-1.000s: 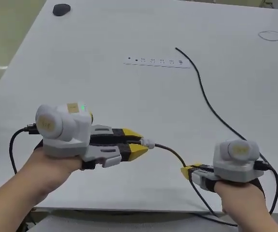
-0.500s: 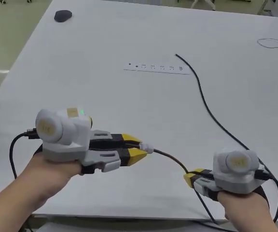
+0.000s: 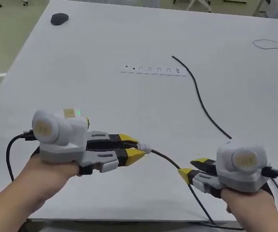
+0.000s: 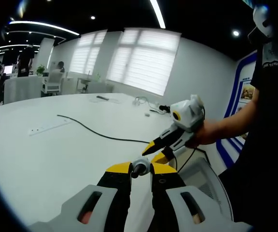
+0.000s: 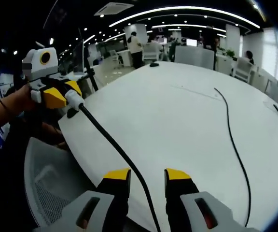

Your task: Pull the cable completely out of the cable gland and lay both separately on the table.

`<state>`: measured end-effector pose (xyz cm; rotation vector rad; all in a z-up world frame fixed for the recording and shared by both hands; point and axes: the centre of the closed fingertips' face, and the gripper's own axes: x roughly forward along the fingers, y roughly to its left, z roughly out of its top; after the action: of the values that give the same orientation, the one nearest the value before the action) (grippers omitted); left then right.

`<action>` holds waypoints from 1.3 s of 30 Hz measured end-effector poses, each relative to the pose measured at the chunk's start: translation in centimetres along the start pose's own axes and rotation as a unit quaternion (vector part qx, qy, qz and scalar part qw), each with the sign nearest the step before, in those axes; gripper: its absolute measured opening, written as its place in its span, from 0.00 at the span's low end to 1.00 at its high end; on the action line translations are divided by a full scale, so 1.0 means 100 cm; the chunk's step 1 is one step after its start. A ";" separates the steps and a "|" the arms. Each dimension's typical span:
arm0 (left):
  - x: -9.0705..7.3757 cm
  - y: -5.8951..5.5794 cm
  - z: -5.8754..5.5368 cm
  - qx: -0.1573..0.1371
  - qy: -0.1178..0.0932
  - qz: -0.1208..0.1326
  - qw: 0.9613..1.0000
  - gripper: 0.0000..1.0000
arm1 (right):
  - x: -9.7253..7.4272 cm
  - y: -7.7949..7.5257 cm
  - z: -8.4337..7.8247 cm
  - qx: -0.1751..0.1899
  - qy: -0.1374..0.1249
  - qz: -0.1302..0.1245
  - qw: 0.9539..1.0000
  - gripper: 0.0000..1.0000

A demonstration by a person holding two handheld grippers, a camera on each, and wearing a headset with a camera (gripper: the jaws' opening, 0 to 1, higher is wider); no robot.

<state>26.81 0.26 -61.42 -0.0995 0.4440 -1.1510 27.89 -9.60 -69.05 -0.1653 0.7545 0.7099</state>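
Black cable point(image 3: 199, 99) ×1 | gland point(image 3: 144, 148) ×1, clamped in left tool point(image 4: 140, 169) | right tool point(image 5: 147, 175) wide astride cable

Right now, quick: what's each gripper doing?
Left gripper: shut on the cable gland.
Right gripper: open, with the cable passing between its jaws.

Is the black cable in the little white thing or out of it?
In. The cable runs into the cable gland pinched in the left gripper, and passes between the open jaws of the right gripper.
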 end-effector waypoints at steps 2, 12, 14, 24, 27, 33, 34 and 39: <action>0.000 0.000 -0.001 -0.003 0.002 0.000 1.000 0.15 | -0.001 0.004 0.011 -0.034 -0.006 0.003 0.999 0.29; -0.001 0.001 -0.002 -0.003 0.001 0.003 1.000 0.15 | 0.001 0.054 0.057 -0.182 -0.041 0.058 0.981 0.30; -0.002 0.001 -0.002 -0.004 0.002 0.003 1.000 0.15 | 0.003 0.065 0.060 -0.201 -0.043 0.066 0.976 0.28; -0.003 0.001 -0.003 -0.007 0.000 0.001 1.000 0.15 | 0.012 0.080 0.061 -0.234 -0.041 0.081 0.968 0.12; -0.005 0.001 -0.003 -0.008 -0.001 0.000 1.000 0.15 | 0.012 0.082 0.063 -0.239 -0.047 0.082 0.966 0.06; -0.007 0.001 -0.005 -0.012 -0.001 0.001 1.000 0.15 | 0.013 0.086 0.063 -0.241 -0.047 0.088 0.965 0.03; -0.007 0.001 -0.005 -0.011 -0.001 0.001 1.000 0.15 | 0.013 0.087 0.062 -0.241 -0.046 0.089 0.965 0.02; -0.007 0.001 -0.006 -0.012 -0.001 0.000 1.000 0.15 | 0.013 0.087 0.061 -0.253 -0.046 0.086 0.963 0.01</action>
<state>26.43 1.02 -61.75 -0.1214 0.4568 -1.1446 26.39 0.03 -64.55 -0.5322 0.4899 1.0627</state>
